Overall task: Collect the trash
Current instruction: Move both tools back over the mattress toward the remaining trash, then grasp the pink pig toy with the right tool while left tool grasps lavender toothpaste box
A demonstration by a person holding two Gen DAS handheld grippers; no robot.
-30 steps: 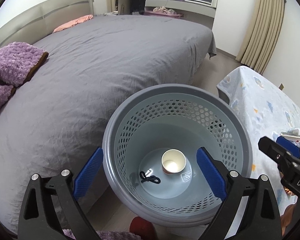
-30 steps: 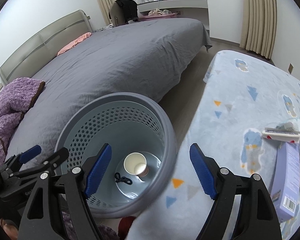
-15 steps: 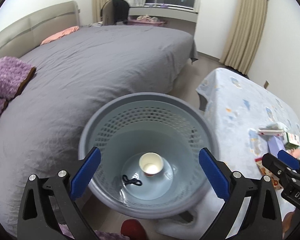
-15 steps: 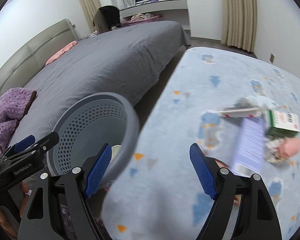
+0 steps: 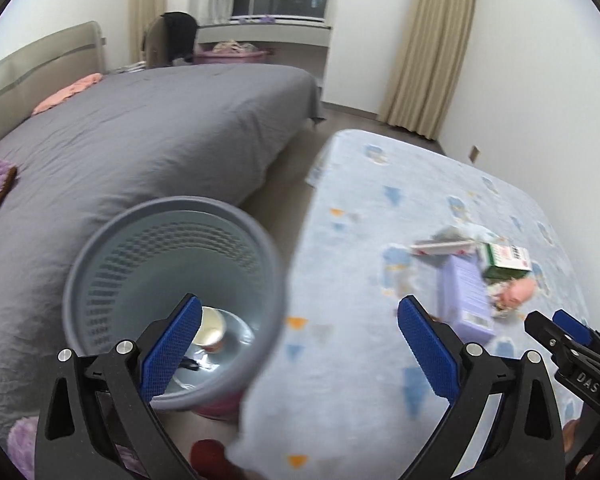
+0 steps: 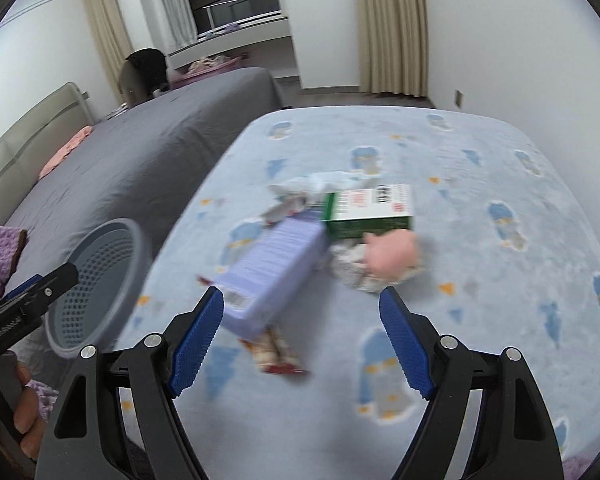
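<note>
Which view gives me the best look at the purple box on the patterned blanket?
The right wrist view: the purple box lies large and near the middle, just ahead of the open right gripper, though blurred. The left wrist view shows the same box smaller, off to the right, also blurred.

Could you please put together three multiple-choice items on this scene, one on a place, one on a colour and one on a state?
1. Where does the paper cup lie?
A. on the grey bed
B. at the bottom of the wastebasket
C. on the patterned blanket

2. What colour is the long box nearest the right gripper?
A. lavender
B. orange
C. black

3. How does the right gripper stand?
A. shut on the long box
B. shut on the cup
C. open, holding nothing

Answers:
1 B, the left wrist view shows the cup on the basket's floor.
2 A, its faces are pale purple.
3 C, its blue pads stand wide apart with nothing pressed between them.
</note>
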